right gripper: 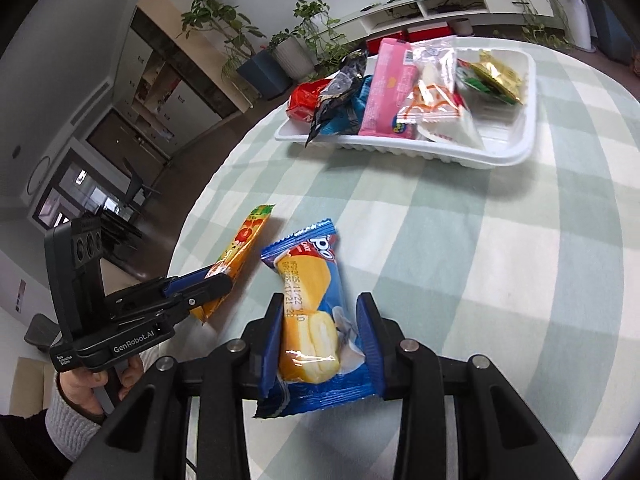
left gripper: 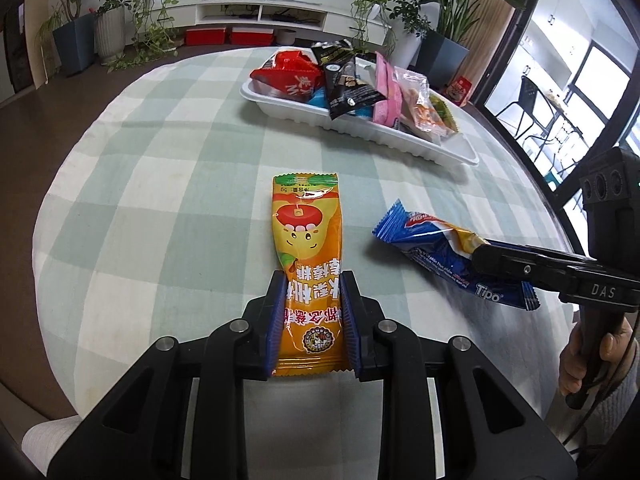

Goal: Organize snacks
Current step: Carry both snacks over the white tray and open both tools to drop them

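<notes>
We pinch the orange pack [left gripper: 306, 264] in our left gripper [left gripper: 313, 300], its length jutting ahead over the table [left gripper: 168, 184]. Our right gripper [right gripper: 323, 332] clamps the blue pack [right gripper: 316, 312]. The tray [left gripper: 360, 128] sits well beyond.

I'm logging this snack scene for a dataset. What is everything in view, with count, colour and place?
tray: one, white, far side of the table, packets piled in it
red packet: one, tray's left end in the left view
black packet: one, leaning over the tray's near rim
pink packet: one, mid tray
clear packet: one, beside the pink one
green-gold packet: one, tray's right end in the right view
orange packet: one, in the left claw
blue packet: one, in the right claw
tablecloth: one, green-white check
plants: several, floor behind
left claw: black, blue pads, shut
right claw: black, blue pads, shut
hands: two, holding the handles
</notes>
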The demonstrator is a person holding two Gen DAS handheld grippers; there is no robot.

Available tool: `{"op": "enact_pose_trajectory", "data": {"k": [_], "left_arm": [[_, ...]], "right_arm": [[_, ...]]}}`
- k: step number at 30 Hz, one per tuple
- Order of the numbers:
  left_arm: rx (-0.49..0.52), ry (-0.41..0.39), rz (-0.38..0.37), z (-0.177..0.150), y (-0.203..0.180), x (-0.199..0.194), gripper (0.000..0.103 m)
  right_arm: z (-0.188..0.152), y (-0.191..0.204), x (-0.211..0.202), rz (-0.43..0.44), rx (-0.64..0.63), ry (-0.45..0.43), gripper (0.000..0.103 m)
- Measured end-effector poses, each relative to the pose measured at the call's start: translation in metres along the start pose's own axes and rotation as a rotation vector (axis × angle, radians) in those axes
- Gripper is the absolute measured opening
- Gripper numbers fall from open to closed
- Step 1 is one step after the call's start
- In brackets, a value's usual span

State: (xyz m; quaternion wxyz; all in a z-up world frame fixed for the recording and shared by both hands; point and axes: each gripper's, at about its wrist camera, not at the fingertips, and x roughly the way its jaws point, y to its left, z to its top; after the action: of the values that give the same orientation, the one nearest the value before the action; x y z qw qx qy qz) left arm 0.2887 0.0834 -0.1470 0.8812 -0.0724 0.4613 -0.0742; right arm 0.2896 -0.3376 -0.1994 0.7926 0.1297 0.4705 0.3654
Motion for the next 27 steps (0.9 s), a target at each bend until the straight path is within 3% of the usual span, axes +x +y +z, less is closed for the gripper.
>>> {"op": "enact_pose_trajectory", "data": {"k": [5,7,9,14,15,16,18,24,26,27], "left_arm": [[0.019,-0.022,-0.016,0.005,-0.009,-0.012,0.024],[0.023,-0.031,-0.024,0.008,-0.012,-0.017,0.024],[0.03,-0.034,-0.03,0.011,-0.016,-0.019,0.024],[0.039,-0.035,-0.035,0.013,-0.024,-0.021,0.024],[0.041,-0.033,-0.035,0.012,-0.025,-0.021,0.024],[0.041,-0.03,-0.036,0.011,-0.025,-0.02,0.024],[0.037,-0.023,-0.038,0.009,-0.024,-0.019,0.024],[0.03,-0.018,-0.037,0.007,-0.02,-0.016,0.024],[0.028,-0.02,-0.039,0.007,-0.019,-0.016,0.024],[0.026,-0.02,-0.038,0.007,-0.019,-0.016,0.024]], "right_arm": [[-0.005,-0.005,-0.013,0.033,0.05,-0.031,0.038],[-0.005,-0.007,-0.02,0.047,0.064,-0.045,0.028],[-0.004,-0.009,-0.025,0.058,0.076,-0.052,0.027],[-0.006,-0.008,-0.023,-0.025,0.035,-0.023,0.029],[-0.008,-0.007,-0.023,-0.04,0.021,-0.02,0.036],[-0.009,-0.005,-0.022,-0.044,0.01,-0.022,0.053],[-0.01,0.0,-0.019,-0.039,-0.011,-0.019,0.07],[-0.015,0.019,-0.007,-0.137,-0.155,0.019,0.07],[-0.018,0.024,0.002,-0.173,-0.203,0.048,0.062],[-0.02,0.027,0.008,-0.194,-0.225,0.062,0.052]]}}
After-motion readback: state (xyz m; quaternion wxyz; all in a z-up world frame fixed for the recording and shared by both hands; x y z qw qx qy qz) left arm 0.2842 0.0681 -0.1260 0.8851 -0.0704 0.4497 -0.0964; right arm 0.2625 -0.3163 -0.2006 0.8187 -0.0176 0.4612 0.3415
